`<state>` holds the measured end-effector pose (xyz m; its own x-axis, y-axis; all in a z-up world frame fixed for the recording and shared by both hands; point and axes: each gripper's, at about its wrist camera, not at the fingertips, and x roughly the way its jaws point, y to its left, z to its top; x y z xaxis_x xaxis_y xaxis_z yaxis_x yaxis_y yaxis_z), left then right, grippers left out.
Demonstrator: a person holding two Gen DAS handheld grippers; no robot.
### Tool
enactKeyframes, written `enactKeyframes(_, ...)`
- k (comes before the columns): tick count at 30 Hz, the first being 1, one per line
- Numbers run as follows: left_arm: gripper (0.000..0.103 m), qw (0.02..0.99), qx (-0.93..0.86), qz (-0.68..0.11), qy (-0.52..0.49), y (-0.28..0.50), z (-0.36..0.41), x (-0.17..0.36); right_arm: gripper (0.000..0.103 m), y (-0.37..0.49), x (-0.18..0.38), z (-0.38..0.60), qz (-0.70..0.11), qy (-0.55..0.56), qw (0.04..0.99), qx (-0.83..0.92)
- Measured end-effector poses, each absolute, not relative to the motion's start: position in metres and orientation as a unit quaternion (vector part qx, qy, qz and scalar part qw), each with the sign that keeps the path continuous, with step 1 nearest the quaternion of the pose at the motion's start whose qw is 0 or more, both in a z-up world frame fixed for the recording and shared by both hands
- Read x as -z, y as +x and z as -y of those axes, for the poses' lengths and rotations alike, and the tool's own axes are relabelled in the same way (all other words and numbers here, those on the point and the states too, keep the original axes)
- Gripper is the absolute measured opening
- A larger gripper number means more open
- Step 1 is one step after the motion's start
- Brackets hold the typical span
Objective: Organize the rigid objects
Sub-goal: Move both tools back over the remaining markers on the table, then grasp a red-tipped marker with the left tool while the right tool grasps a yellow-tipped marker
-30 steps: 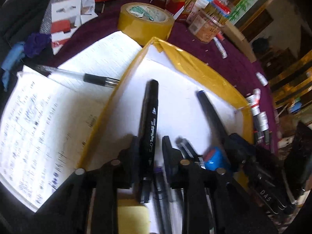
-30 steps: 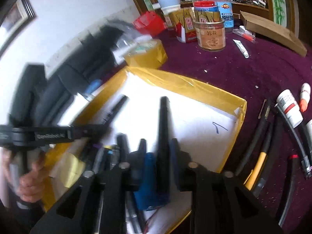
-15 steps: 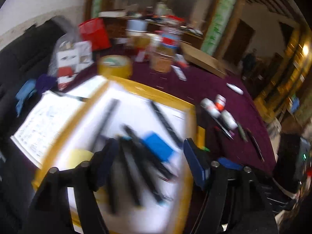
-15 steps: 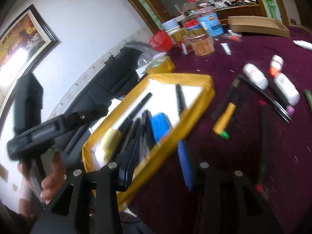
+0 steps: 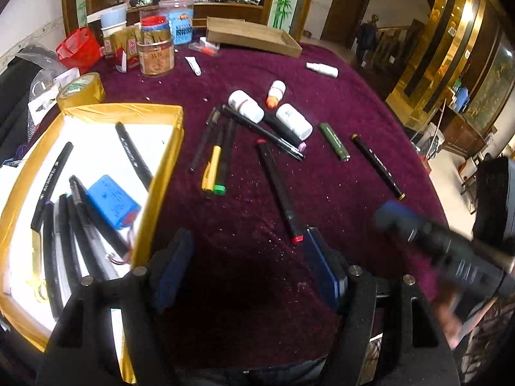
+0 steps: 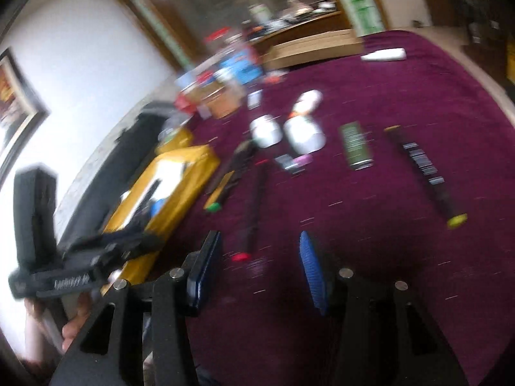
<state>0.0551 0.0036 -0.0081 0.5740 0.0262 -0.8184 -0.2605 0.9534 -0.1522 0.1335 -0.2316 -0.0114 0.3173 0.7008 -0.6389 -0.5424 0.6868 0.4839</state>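
A yellow-rimmed white tray (image 5: 167, 160) at the left holds several black pens (image 5: 51, 177) and a blue block (image 5: 112, 201). On the maroon cloth lie loose pens: a red-tipped black marker (image 5: 278, 189), a yellow pen (image 5: 211, 169), a green-capped pen (image 5: 225, 157), a gold-ended black pen (image 5: 376, 165) and a green stick (image 5: 334, 141). My left gripper (image 5: 248, 267) is open and empty above the cloth, right of the tray. My right gripper (image 6: 260, 267) is open and empty, near the red-tipped marker (image 6: 254, 206); its view is blurred.
Two white bottles (image 5: 246, 106) and an orange-tipped one (image 5: 276, 93) lie behind the pens. A tape roll (image 5: 80, 91), jars (image 5: 156, 51), a red bag (image 5: 77, 48) and a cardboard box (image 5: 251, 37) stand at the back. The table's edge curves at the right.
Both grippers let go of the black markers they held in the tray, opened, pulled back and swung right over the cloth.
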Motion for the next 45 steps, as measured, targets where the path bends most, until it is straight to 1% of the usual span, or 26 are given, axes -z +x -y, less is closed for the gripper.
enactKeyframes(4,0.070,0.873,-0.076,-0.465,-0.126,0.057,0.002,0.015,0.045,0.169,0.007,0.256,-0.447,0.102,0.820,-0.342)
enactKeyframes(8,0.070,0.869,-0.073,-0.471,-0.130,0.057,0.002,0.020,0.045,0.208,0.012,0.264,-0.461,0.086,0.832,-0.295)
enactKeyframes(12,0.070,0.865,-0.073,-0.477,-0.136,0.057,-0.001,0.025,0.045,0.248,0.028,0.267,-0.465,0.064,0.851,-0.234)
enactKeyframes(16,0.070,0.862,-0.076,-0.482,-0.140,0.057,-0.003,0.030,0.043,0.271,0.053,0.267,-0.489,0.065,0.844,-0.210)
enactKeyframes(17,0.070,0.861,-0.075,-0.482,-0.142,0.057,-0.004,0.031,0.041,0.273,0.058,0.266,-0.492,0.064,0.844,-0.205)
enactKeyframes(19,0.070,0.860,-0.077,-0.483,-0.144,0.058,-0.006,0.032,0.040,0.269,0.057,0.262,-0.481,0.045,0.851,-0.204)
enactKeyframes(22,0.070,0.858,-0.075,-0.486,-0.147,0.065,-0.006,0.034,0.030,0.264,0.060,0.256,-0.477,0.020,0.855,-0.202)
enactKeyframes(24,0.070,0.857,-0.073,-0.490,-0.143,0.074,-0.003,0.037,0.020,0.259,0.060,0.250,-0.470,-0.007,0.862,-0.188)
enactKeyframes(26,0.070,0.855,-0.069,-0.495,-0.138,0.085,0.002,0.039,0.016,0.256,0.059,0.251,-0.467,-0.017,0.865,-0.182)
enactKeyframes(30,0.070,0.853,-0.070,-0.504,-0.120,0.115,0.011,0.046,0.014,0.258,0.058,0.255,-0.467,-0.010,0.864,-0.187)
enactKeyframes(32,0.067,0.848,-0.078,-0.511,-0.116,0.131,0.013,0.052,0.013,0.260,0.058,0.257,-0.469,-0.004,0.863,-0.190)
enactKeyframes(35,0.054,0.845,-0.092,-0.516,-0.105,0.152,0.020,0.060,0.013,0.259,0.059,0.256,-0.469,-0.001,0.862,-0.193)
enactKeyframes(36,0.044,0.843,-0.098,-0.517,-0.107,0.158,0.019,0.064,0.013,0.259,0.059,0.256,-0.469,0.000,0.861,-0.195)
enactKeyframes(37,0.031,0.838,-0.106,-0.524,-0.112,0.163,0.019,0.070,0.013,0.259,0.059,0.257,-0.470,0.003,0.860,-0.198)
enactKeyframes(38,0.029,0.833,-0.112,-0.530,-0.113,0.166,0.018,0.075,0.013,0.259,0.059,0.258,-0.471,0.009,0.858,-0.202)
enactKeyframes(39,0.022,0.842,-0.124,-0.515,-0.104,0.165,0.019,0.073,0.013,0.260,0.059,0.258,-0.473,0.016,0.856,-0.209)
enactKeyframes(42,0.014,0.843,-0.131,-0.511,-0.104,0.156,0.019,0.074,0.013,0.261,0.059,0.263,-0.480,0.057,0.839,-0.251)
enactKeyframes(45,0.012,0.845,-0.130,-0.507,-0.106,0.138,0.015,0.074,0.013,0.257,0.054,0.264,-0.470,0.075,0.834,-0.279)
